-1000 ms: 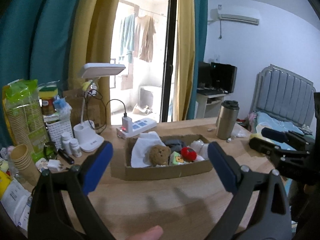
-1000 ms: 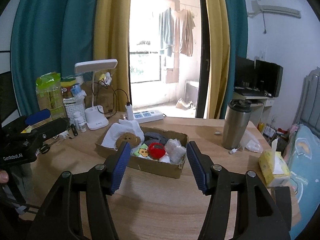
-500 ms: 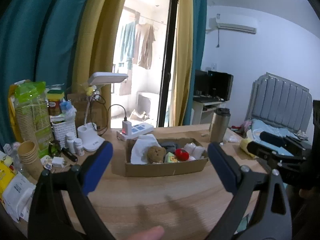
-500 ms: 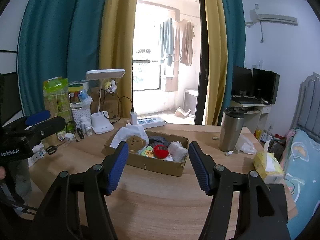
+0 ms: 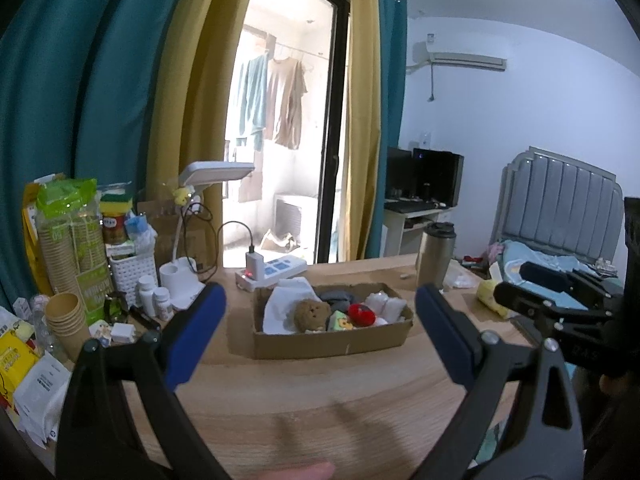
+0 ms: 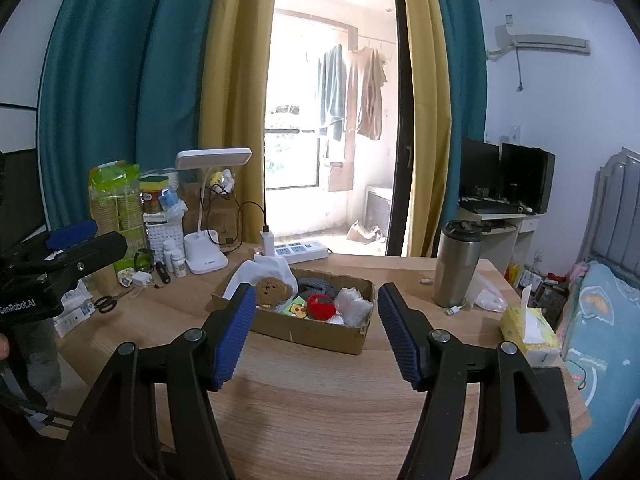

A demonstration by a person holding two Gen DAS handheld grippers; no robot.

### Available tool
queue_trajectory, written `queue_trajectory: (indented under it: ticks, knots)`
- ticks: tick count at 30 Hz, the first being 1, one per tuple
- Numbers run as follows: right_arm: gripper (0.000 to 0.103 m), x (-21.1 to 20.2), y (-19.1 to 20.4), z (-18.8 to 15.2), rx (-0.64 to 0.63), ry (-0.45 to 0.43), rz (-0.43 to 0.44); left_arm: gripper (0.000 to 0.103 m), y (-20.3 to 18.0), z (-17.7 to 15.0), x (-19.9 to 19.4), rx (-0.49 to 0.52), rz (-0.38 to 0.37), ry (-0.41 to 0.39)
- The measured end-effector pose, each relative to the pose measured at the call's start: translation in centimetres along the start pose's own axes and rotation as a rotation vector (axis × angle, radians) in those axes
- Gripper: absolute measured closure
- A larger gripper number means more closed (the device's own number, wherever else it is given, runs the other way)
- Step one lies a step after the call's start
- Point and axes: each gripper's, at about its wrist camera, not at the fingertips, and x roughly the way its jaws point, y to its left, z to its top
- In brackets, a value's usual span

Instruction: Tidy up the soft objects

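Note:
A shallow cardboard box [image 5: 332, 342] [image 6: 320, 338] stands on the wooden table and holds soft things: a white cloth [image 5: 286, 308] [image 6: 262, 274], a brown teddy bear [image 5: 312, 314] [image 6: 274, 290], a red plush [image 5: 361, 314] [image 6: 321, 306], a grey cloth [image 5: 336, 297] and white bubble wrap [image 6: 354, 306]. My left gripper [image 5: 320, 320] is open and empty, held well back from the box. My right gripper [image 6: 316, 316] is open and empty, also back from the box. Each gripper shows at the edge of the other's view.
A steel tumbler [image 6: 456, 264] [image 5: 434, 258] stands right of the box, a tissue pack [image 6: 528, 334] near the table's right edge. A desk lamp [image 6: 206, 208], power strip [image 6: 298, 250], pill bottles [image 5: 154, 298], paper cups [image 5: 66, 324] and packets crowd the left side. A bed lies at right.
Both grippers have drawn back and up from the box, which looks smaller and farther now. Both stay open and empty. The box's contents have not moved.

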Motion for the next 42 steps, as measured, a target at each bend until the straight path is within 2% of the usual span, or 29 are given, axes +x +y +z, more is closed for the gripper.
queue_trajectory:
  ticks: [32,42]
  knots:
    - [0.036,0.08,0.19,-0.06,0.002,0.010,0.003,0.006,-0.21,-0.06,-0.01,0.002,-0.001,0.008]
    - [0.036,0.36,0.35,-0.41,0.003,0.020,0.005,0.006,-0.56,-0.65,0.75,-0.001,-0.008,0.035]
